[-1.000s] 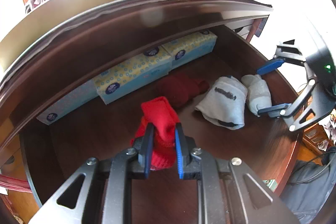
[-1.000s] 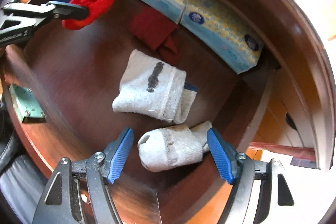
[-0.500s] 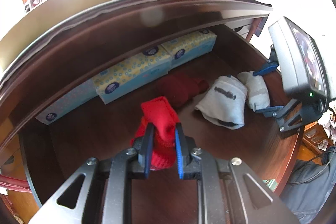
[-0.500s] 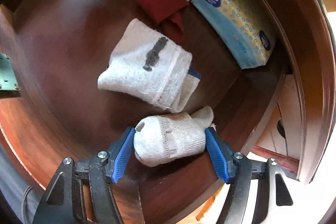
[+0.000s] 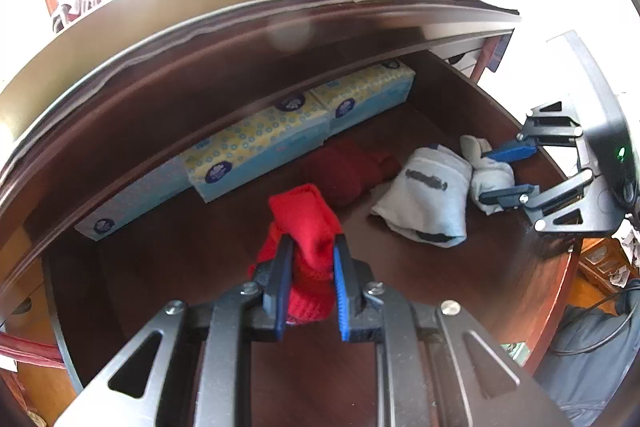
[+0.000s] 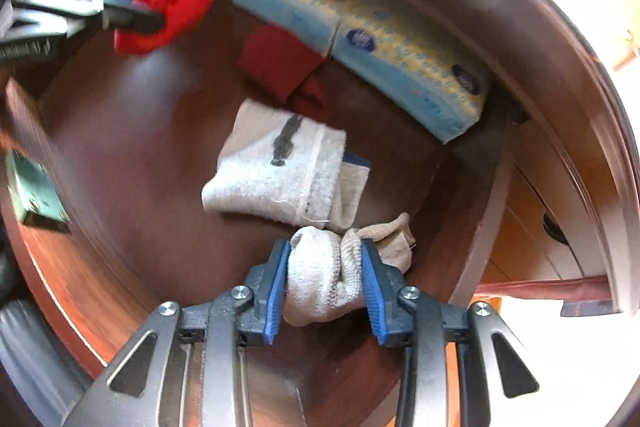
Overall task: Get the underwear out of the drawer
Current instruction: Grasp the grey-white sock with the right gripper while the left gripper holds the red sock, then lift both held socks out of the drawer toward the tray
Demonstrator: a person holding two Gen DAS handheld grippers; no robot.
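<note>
My left gripper (image 5: 309,251) is shut on a bright red rolled garment (image 5: 306,223) and holds it above the floor of the open wooden drawer (image 5: 140,243); both show in the right wrist view, gripper (image 6: 132,15) and garment (image 6: 176,7). My right gripper (image 6: 325,259) is shut on a small white rolled garment (image 6: 320,279) at the drawer's right end; it shows in the left wrist view (image 5: 505,171) on that garment (image 5: 490,175). A larger white folded garment (image 6: 280,167) and a dark red one (image 6: 280,63) lie on the drawer floor.
Blue and yellow tissue packs (image 5: 256,151) line the drawer's back wall, also in the right wrist view (image 6: 400,55). The overhanging top (image 5: 240,39) sits above them. The drawer's front edge (image 6: 60,267) runs at lower left.
My right gripper has closed from wide open onto the small white garment, squeezing it. My left gripper holds the red garment in the same place.
</note>
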